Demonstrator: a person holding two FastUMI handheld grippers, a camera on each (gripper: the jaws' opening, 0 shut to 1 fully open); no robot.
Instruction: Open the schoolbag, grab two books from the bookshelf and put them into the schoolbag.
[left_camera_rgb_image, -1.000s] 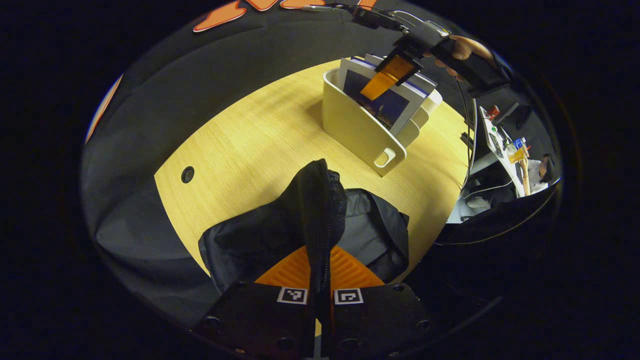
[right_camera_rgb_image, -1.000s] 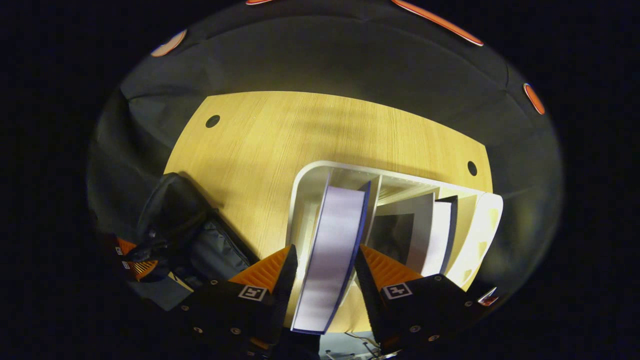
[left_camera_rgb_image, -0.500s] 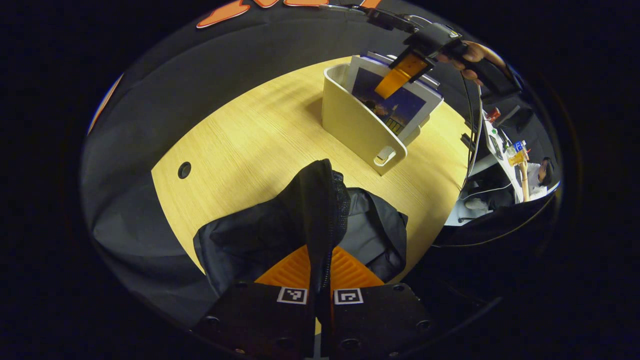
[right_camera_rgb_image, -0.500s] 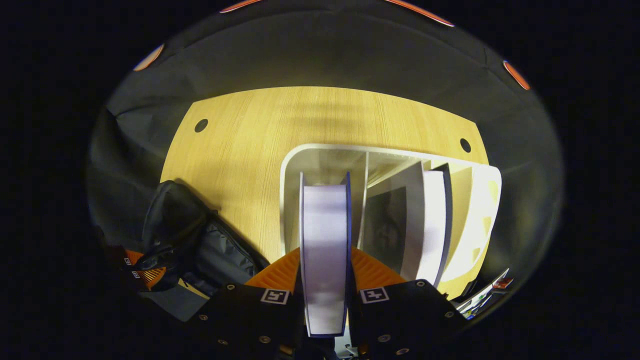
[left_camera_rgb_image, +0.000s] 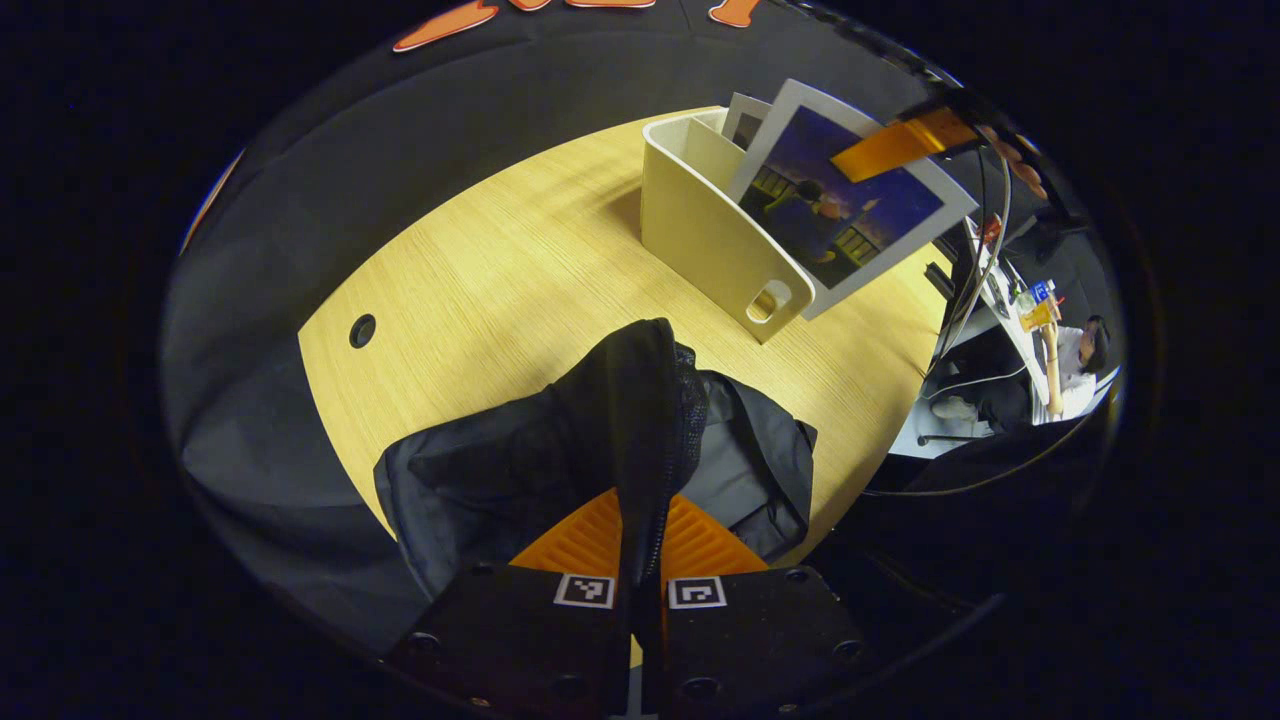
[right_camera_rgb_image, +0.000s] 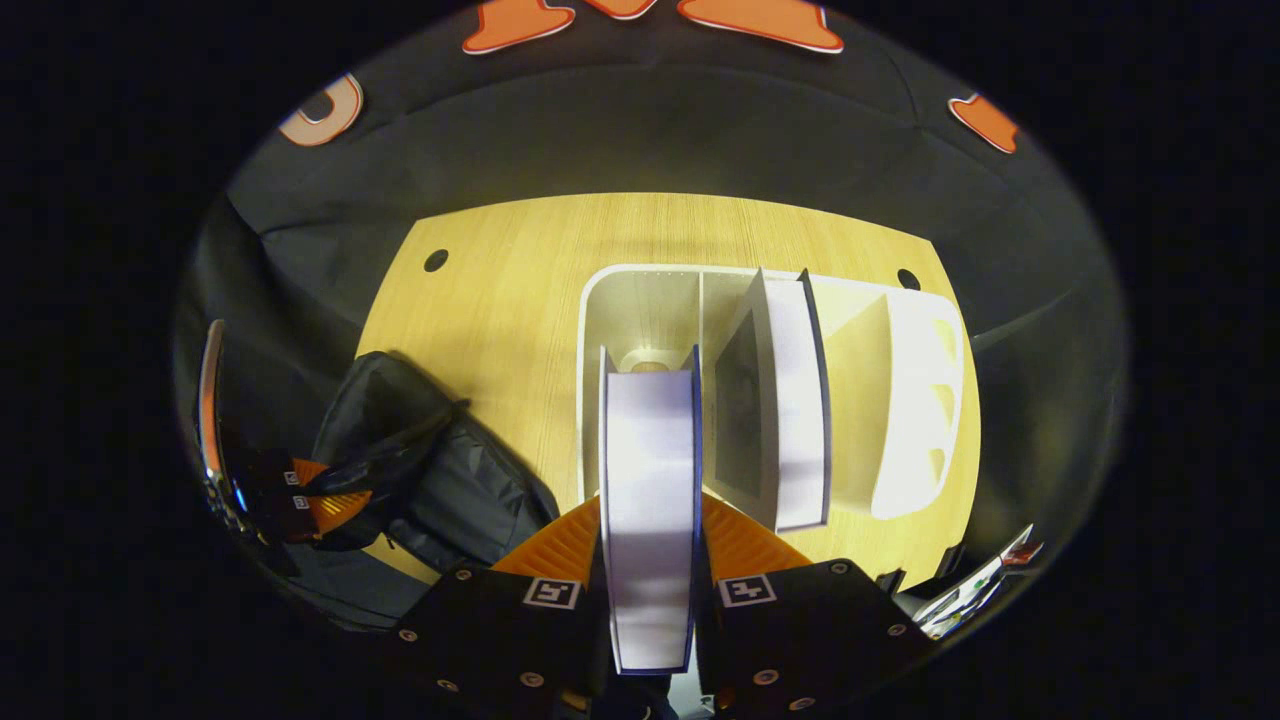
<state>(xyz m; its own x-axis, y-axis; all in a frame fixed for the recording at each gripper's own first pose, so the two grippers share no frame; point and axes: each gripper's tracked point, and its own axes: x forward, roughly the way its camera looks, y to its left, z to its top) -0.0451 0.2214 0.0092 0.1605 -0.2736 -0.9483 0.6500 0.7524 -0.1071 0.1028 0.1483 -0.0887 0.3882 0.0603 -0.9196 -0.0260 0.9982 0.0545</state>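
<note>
So the left gripper (left_camera_rgb_image: 640, 545) pinches the schoolbag (left_camera_rgb_image: 560, 470) flap up on the table (left_camera_rgb_image: 480, 270), while the right gripper (right_camera_rgb_image: 650, 545) clamps the first book (right_camera_rgb_image: 648, 470) above the bookshelf (right_camera_rgb_image: 900, 400), not yet packed.

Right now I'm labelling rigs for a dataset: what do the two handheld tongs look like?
Each has a black body with round screw heads and two small square black-and-white tags, one per finger: left tongs, right tongs. The finger pads are ribbed. In the left gripper view, black cables hang from the right tongs.
</note>
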